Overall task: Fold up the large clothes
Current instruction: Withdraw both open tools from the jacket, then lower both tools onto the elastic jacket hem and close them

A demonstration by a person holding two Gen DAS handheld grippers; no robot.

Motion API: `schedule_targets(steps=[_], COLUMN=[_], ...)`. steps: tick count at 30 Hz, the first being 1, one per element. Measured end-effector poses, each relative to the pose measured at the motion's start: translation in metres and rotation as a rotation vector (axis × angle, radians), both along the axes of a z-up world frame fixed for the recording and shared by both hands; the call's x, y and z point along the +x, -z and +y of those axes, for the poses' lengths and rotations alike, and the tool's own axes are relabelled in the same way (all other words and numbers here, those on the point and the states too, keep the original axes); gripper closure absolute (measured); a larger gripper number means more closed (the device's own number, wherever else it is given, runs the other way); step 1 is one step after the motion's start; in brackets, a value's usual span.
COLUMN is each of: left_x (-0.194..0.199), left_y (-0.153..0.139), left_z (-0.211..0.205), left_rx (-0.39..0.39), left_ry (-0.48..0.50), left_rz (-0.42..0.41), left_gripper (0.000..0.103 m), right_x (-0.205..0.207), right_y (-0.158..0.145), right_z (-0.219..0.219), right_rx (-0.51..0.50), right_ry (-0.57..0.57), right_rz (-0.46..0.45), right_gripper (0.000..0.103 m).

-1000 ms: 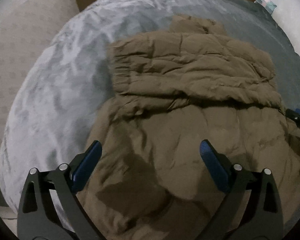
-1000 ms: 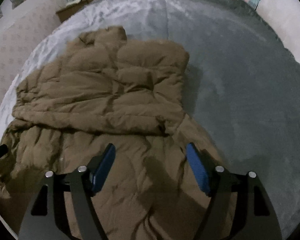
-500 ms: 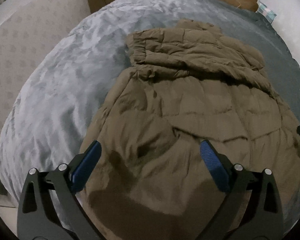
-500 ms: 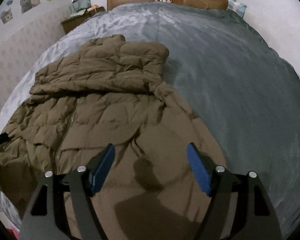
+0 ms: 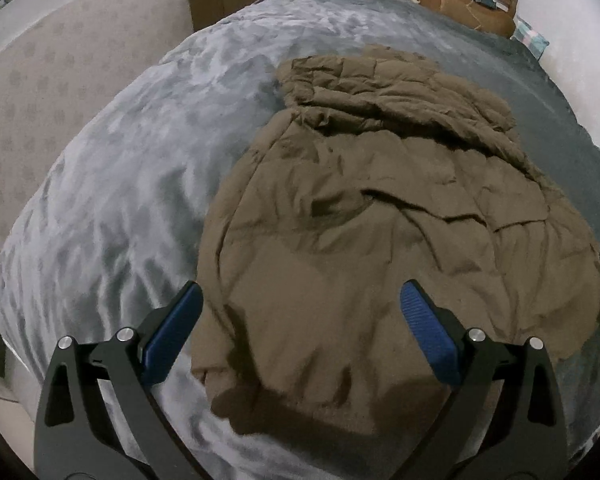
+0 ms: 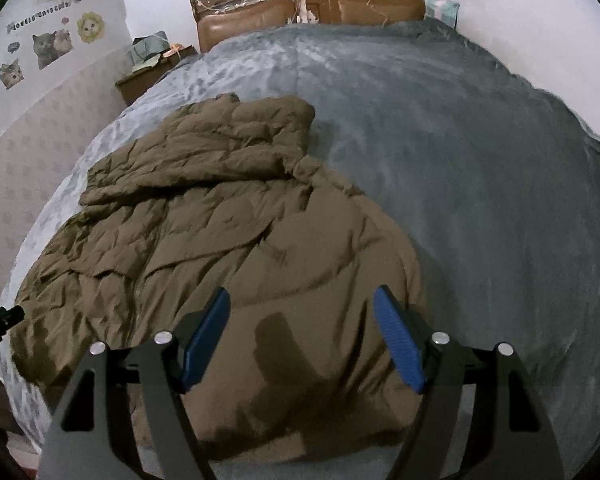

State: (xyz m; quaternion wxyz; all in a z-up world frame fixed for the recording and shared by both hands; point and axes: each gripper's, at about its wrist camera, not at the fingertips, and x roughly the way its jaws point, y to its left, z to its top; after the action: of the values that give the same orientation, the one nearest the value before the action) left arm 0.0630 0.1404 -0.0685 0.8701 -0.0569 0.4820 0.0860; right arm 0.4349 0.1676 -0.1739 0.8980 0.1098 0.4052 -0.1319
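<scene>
Only partly legible wall lettering [image 6: 40, 14], above cat stickers [image 6: 52, 46].

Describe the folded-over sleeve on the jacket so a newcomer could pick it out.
On the grey bedspread lies a brown puffer jacket. Its far end, toward the wooden headboard, carries the sleeve: a quilted band laid crosswise atop the body, unlike the flat hem nearest the grippers.

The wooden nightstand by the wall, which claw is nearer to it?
Left. The left claw hangs over the coat's wall-side edge, toward the nightstand; the right claw is over the opposite edge.
</scene>
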Motion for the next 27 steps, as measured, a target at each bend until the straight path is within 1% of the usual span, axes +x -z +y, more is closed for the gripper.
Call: schedule_targets(steps=[2, 4, 7, 9, 11, 13, 14, 15, 16, 17, 19, 22, 27], left_x=[-0.004, -0.006, -0.006, -0.007, -0.007, -0.008, -0.009, -0.01, -0.011, -0.012, -0.014, -0.017, -0.016], left_y=[0.0, 0.001, 0.002, 0.002, 0.001, 0.0, 0.0, -0.001, 0.0, 0.001, 0.005, 0.014, 0.037], left_z=[0.004, 0.006, 0.004, 0.001, -0.001, -0.001, 0.0, 0.002, 0.003, 0.004, 0.005, 0.002, 0.005], left_rx=[-0.038, -0.051, -0.035, -0.032, -0.035, -0.027, -0.026, -0.034, -0.051, -0.066, -0.06, -0.02, -0.021], left_ry=[-0.008, -0.016, -0.02, -0.014, -0.007, -0.012, -0.016, -0.011, -0.005, -0.003, -0.002, 0.01, 0.019], left_rz=[-0.006, -0.006, 0.0, -0.003, -0.004, -0.006, -0.01, -0.014, -0.015, -0.012, -0.005, 0.016, 0.065], left_gripper=[0.005, 0.006, 0.015, 0.018, 0.025, 0.029, 0.038, 0.044, 0.049, 0.052, 0.052, 0.052, 0.052], right_x=[-0.005, -0.007, -0.012, -0.016, -0.02, -0.024, -0.025, -0.027, -0.028, -0.028, -0.028, -0.029, -0.026], right_y=[0.001, 0.004, 0.006, 0.005, 0.003, 0.001, 0.0, 0.0, 0.0, 0.002, 0.008, 0.018, 0.039], right_z=[0.0, 0.0, -0.003, -0.004, -0.004, -0.005, -0.005, -0.006, -0.006, -0.006, -0.009, -0.009, -0.009], right_rx=[-0.009, -0.023, -0.018, -0.026, -0.045, -0.052, -0.058, -0.074, -0.083, -0.086, -0.082, -0.065, -0.075], right_ry=[0.003, 0.011, 0.036, 0.039, 0.038, 0.034, 0.034, 0.034, 0.029, 0.023, 0.019, 0.012, 0.003], right_rz=[0.001, 0.006, -0.004, -0.018, -0.03, -0.038, -0.042, -0.042, -0.036, -0.025, -0.002, 0.023, 0.079], right_gripper=[0.028, 0.028, 0.028, 0.028, 0.029, 0.03, 0.033, 0.038, 0.048, 0.052, 0.055, 0.056, 0.056])
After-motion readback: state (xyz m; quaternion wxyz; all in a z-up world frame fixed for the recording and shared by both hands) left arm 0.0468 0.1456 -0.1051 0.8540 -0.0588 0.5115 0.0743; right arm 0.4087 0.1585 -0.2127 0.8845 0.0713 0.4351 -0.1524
